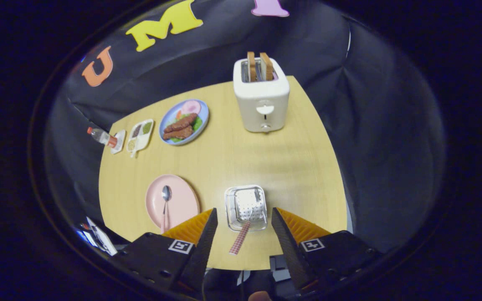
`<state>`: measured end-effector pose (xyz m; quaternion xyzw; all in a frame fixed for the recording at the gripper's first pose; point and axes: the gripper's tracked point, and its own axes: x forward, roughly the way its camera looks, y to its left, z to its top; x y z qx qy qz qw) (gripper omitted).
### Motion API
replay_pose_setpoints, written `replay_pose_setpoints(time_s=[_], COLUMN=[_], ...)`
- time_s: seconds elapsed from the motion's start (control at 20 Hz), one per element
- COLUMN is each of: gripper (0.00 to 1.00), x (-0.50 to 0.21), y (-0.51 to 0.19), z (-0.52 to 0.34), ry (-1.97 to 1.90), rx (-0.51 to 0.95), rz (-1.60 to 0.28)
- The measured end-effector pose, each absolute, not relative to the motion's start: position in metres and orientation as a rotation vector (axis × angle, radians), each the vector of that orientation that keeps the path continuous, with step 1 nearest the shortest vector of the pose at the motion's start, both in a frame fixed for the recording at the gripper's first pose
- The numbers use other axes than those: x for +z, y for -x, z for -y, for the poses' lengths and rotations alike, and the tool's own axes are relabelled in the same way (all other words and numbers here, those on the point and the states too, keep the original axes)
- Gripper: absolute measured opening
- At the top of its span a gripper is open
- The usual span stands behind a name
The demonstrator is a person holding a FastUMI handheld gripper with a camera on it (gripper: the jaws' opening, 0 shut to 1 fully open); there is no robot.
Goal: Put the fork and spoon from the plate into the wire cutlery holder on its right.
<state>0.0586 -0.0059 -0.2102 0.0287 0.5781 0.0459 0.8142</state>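
We judge that we are midway through the task: the fork (243, 234) already stands in the wire cutlery holder (246, 207), its checked handle leaning out over the near rim toward us, while the spoon (165, 207) is yet to be fetched. Our jaws are spread wide apart and grip nothing; the gripper (243, 230) hangs above the bench (241, 159), with the holder and the fork handle lying in the open gap between the two jaws, well below them by our reading.

The spoon lies on the pink plate (172, 204), off to the left of the left jaw and a little ahead of its tip. Its bowl points away from us and its checked handle runs back toward us, the end passing over the plate's near rim. We cannot see whether the handle end touches the bench.

The next move, as we judge it, calls for swinging left until the spoon handle sits between the jaws, coming down with them kept apart, and closing across the slim handle rather than the bowl. Since the handle lies nearly flat on the plate, the tips must come very low to catch it.

Far beyond the jaws stand a toaster (261, 98) and a blue plate of food (183, 122); both are well clear of our path.
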Motion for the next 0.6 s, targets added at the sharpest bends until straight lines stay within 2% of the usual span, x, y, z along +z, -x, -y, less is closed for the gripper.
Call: replay_pose_setpoints(time_s=[0.35,0.6], gripper=[0.81,0.81], x=[-0.182,-0.224], y=[-0.032,0.013], z=[-0.084,-0.152], ry=[-0.038,-0.088], rx=[0.233,0.261], rz=[-0.862,-0.900])
